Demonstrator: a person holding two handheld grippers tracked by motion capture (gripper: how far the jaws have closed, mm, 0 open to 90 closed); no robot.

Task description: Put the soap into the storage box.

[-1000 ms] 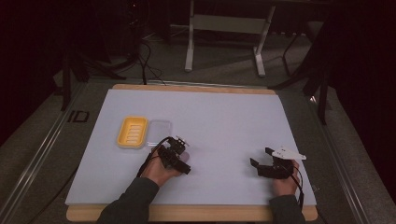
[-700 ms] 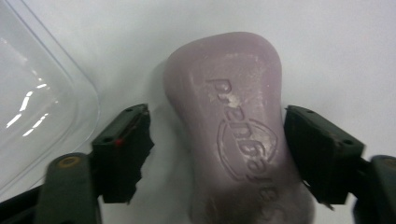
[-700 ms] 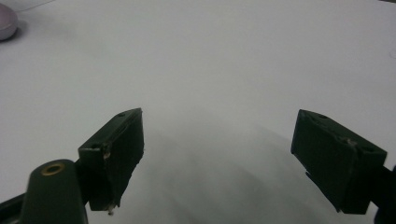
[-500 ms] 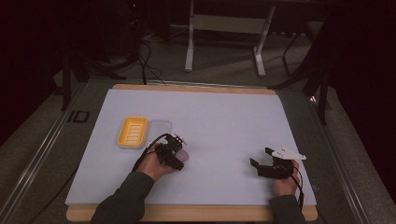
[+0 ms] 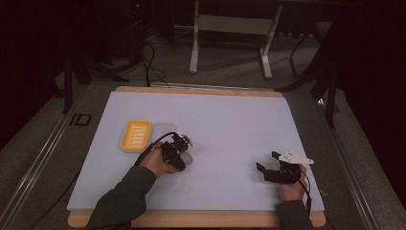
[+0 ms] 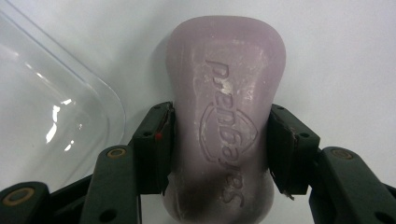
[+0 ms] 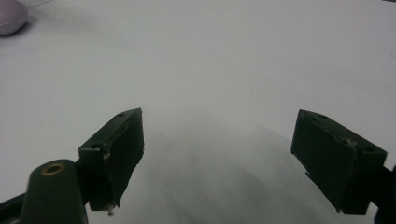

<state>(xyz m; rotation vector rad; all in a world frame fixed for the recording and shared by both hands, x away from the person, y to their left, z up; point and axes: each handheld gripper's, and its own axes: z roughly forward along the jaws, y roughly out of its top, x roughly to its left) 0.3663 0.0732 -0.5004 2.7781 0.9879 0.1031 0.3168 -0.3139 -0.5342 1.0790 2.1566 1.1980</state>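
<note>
We wear dark grey long sleeves (image 5: 125, 192). Our left gripper (image 6: 219, 149) has black jaws with brass-coloured rivets and one red dot. Our right gripper (image 5: 268, 161) carries a pale three-cornered plate and a black cable.

Soap bar (image 6: 224, 121) — near end cut off — raised lettering unreadable

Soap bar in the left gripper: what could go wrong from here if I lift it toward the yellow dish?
The left gripper, jaws just closed, pinches the soap bar by its smooth rounded sides near one end, so it may slip or pivot on lifting. The clear lid lies close beside the soap; a swing that way could knock it. The yellow dish is small, so a tilted bar might catch its rim.
</note>
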